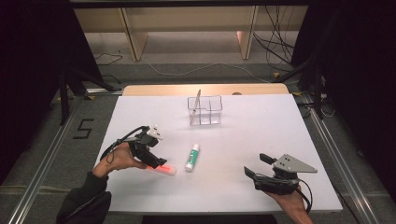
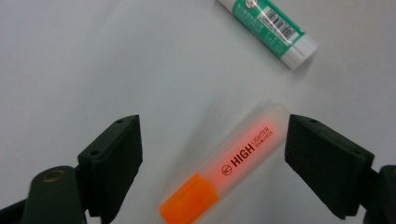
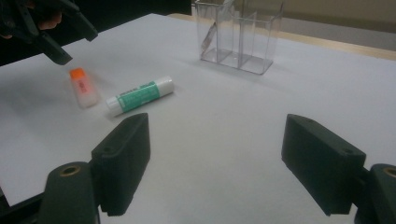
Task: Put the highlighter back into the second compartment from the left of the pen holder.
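While the left hand-held gripper (image 2: pixel 212 154) hangs spread over the highlighter (image 2: pixel 224 168) near the desk's (image 1: pixel 261 140) left front edge, bare desk surrounds it. Its long axis runs diagonally, orange cap toward the left edge. Right hand-held gripper (image 3: pixel 215 158) spread, empty.

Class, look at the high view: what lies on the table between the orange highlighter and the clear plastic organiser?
The green-and-white glue stick lies between the orange highlighter and the clear plastic organiser; the high view shows it.
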Action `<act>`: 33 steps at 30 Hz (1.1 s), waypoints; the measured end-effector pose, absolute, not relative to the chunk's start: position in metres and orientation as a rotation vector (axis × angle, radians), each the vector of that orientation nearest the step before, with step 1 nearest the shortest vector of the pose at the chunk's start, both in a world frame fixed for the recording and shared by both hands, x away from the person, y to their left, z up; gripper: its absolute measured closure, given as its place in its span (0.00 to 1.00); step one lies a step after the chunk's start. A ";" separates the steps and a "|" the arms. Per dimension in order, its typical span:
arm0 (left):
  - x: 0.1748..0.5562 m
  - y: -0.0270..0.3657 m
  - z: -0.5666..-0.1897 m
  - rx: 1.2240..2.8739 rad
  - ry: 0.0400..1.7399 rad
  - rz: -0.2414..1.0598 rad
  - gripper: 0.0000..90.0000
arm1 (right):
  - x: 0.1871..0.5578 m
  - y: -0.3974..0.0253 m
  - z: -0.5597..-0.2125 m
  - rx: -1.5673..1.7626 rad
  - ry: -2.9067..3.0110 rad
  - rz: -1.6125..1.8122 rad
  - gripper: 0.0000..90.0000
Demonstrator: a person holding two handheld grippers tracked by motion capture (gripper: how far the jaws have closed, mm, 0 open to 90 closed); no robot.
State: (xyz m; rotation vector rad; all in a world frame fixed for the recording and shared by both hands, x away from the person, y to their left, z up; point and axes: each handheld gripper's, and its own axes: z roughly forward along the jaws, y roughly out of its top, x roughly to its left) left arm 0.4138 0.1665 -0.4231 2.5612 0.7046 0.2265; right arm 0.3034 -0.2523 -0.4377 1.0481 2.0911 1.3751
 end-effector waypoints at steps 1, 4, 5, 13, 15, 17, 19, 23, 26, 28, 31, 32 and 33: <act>0.413 0.166 -0.425 2.571 0.697 0.223 0.21 | 0.303 -0.252 -0.438 1.049 2.092 1.374 0.27; 0.411 0.163 -0.430 2.607 0.680 0.204 0.21 | 0.304 -0.252 -0.438 1.051 2.092 1.373 0.27; 0.410 0.162 -0.431 2.626 0.668 0.202 0.21 | 0.304 -0.252 -0.438 1.051 2.093 1.372 0.27; 0.407 0.160 -0.439 2.701 0.624 0.179 0.25 | 0.303 -0.252 -0.438 1.049 2.095 1.370 0.27; 0.406 0.160 -0.441 2.694 0.626 0.178 0.27 | 0.303 -0.252 -0.438 1.048 2.095 1.369 0.27; 0.406 0.160 -0.442 2.715 0.606 0.168 0.28 | 0.304 -0.252 -0.438 1.046 2.097 1.369 0.27; 0.406 0.158 -0.445 2.725 0.604 0.170 0.29 | 0.304 -0.251 -0.438 1.041 2.099 1.368 0.27; 0.406 0.156 -0.448 2.753 0.577 0.166 0.31 | 0.304 -0.251 -0.438 1.034 2.102 1.369 0.27; 0.405 0.155 -0.451 2.763 0.581 0.170 0.32 | 0.304 -0.251 -0.438 1.033 2.103 1.368 0.27; 0.406 0.155 -0.452 2.765 0.580 0.166 0.32 | 0.304 -0.250 -0.438 1.036 2.105 1.367 0.27; 0.408 0.155 -0.456 2.775 0.578 0.160 0.33 | 0.304 -0.250 -0.439 1.031 2.108 1.366 0.27; 0.409 0.155 -0.457 2.778 0.579 0.158 0.33 | 0.304 -0.250 -0.439 1.028 2.108 1.364 0.27; 0.409 0.155 -0.457 2.784 0.571 0.157 0.33 | 0.304 -0.250 -0.439 1.027 2.108 1.369 0.27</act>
